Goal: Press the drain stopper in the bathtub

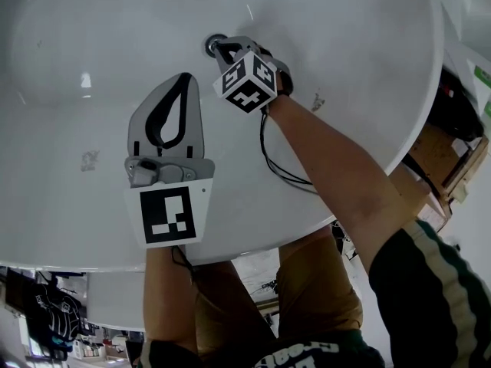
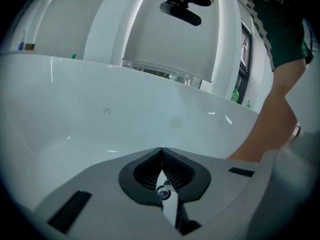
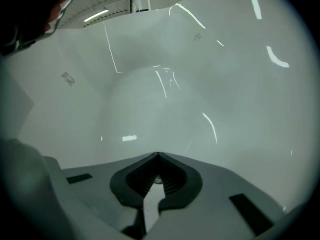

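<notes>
White tub [image 1: 69, 44] fills the head view, with the stopper [image 1: 212, 44] at its floor. The right gripper [image 1: 224, 50] is just beside it, fingers together. An off-centre push could skid off the stopper (my guess). The left gripper [image 1: 186, 79] is idle. Left gripper view: fingers together, nothing between them. Right gripper view: tub dry and empty, stopper unseen.

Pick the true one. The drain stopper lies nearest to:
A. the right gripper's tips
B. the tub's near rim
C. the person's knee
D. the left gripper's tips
A: in the head view the right gripper, jaws together, has its tips right by the stopper, while the left gripper hangs well short of it over the tub.
</notes>
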The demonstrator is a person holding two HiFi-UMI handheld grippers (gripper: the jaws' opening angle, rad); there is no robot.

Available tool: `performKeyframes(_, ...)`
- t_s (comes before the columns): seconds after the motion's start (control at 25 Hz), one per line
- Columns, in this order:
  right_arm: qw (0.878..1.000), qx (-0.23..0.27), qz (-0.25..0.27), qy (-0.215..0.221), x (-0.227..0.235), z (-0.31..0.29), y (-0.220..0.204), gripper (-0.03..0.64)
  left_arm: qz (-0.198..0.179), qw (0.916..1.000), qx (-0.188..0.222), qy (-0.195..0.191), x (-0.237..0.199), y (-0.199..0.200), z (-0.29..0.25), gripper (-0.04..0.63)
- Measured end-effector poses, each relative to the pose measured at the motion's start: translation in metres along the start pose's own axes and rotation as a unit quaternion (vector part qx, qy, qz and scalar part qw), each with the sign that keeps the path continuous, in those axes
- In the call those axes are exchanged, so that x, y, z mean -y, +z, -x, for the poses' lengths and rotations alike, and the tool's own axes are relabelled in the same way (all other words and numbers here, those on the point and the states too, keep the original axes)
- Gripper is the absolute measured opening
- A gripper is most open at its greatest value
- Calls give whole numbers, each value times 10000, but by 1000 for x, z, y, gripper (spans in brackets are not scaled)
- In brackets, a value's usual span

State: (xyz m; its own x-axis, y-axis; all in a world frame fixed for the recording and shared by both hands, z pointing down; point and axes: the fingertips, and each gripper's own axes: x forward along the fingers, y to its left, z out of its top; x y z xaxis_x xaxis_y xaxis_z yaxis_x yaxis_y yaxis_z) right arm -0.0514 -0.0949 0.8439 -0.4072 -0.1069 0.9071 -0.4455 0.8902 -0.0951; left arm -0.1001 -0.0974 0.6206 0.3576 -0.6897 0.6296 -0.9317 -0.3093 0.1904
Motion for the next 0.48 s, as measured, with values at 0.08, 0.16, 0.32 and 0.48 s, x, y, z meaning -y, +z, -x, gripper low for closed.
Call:
performKeyframes(0.08, 9999, 69, 10, 108, -2, 13, 8, 14, -17, 10000, 49, -1, -1, 8, 6, 6)
performKeyframes(0.16, 9998, 117, -24, 174, -3, 26, 14, 14, -73, 9999, 78, 15, -2, 18, 11, 6)
performKeyframes(0.32, 9995, 206, -181, 176, -3, 52, 24, 14, -98, 9998, 185, 0, 0, 36, 22, 6)
performKeyframes(0.48, 9988, 339, -344, 98, -6, 78, 34, 14, -236, 9992, 289, -150, 11, 53, 32, 6)
